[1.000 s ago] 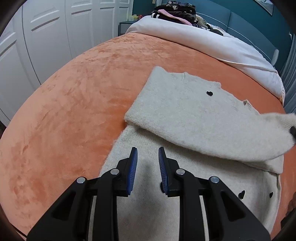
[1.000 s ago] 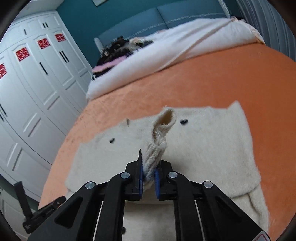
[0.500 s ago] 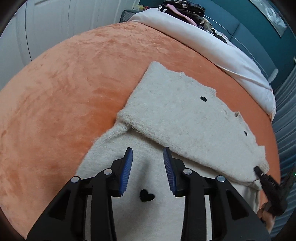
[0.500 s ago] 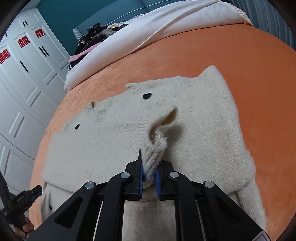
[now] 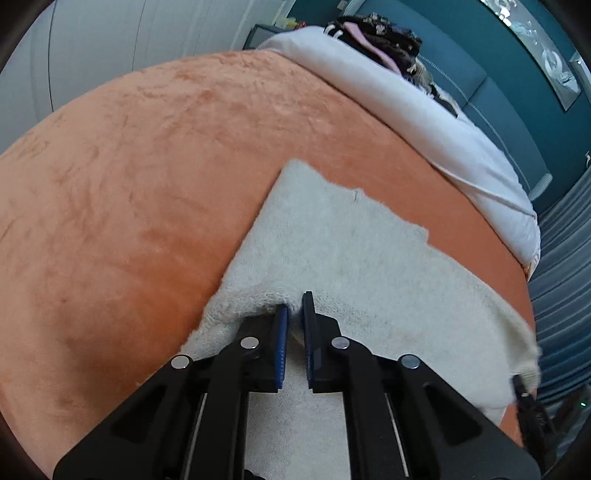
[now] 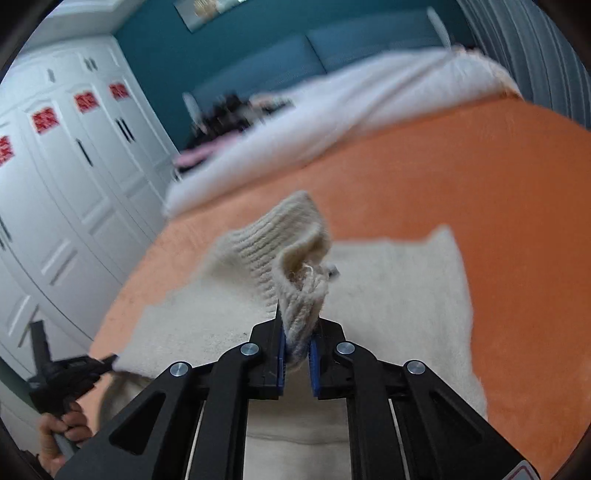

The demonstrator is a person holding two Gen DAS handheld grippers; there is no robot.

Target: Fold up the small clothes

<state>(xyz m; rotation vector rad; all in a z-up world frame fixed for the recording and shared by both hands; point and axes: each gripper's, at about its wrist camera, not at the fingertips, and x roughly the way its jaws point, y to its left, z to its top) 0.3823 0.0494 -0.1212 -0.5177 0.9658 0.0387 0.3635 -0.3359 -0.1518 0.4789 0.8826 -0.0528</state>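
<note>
You can't see the bottom of the sweater (image 5: pixel 343 258); the picture's edge cuts it off. The pile of clothes (image 6: pixel 225 110) far back on the bed is too blurry to tell apart.

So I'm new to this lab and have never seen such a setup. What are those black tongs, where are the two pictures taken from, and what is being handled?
There is no robot here. A person holds a two-finger tool in each hand, and each tool carries a wide-angle camera looking along its fingers, so every picture shows its own black fingers at the bottom. In the left view, the left hand-held gripper is pinched on the folded edge of a cream knitted sweater lying on an orange blanket. In the right view, the right hand-held gripper is clamped on the sweater's ribbed cuff, lifted above the rest. A white duvet and a pile of dark clothes lie farther back.
</note>
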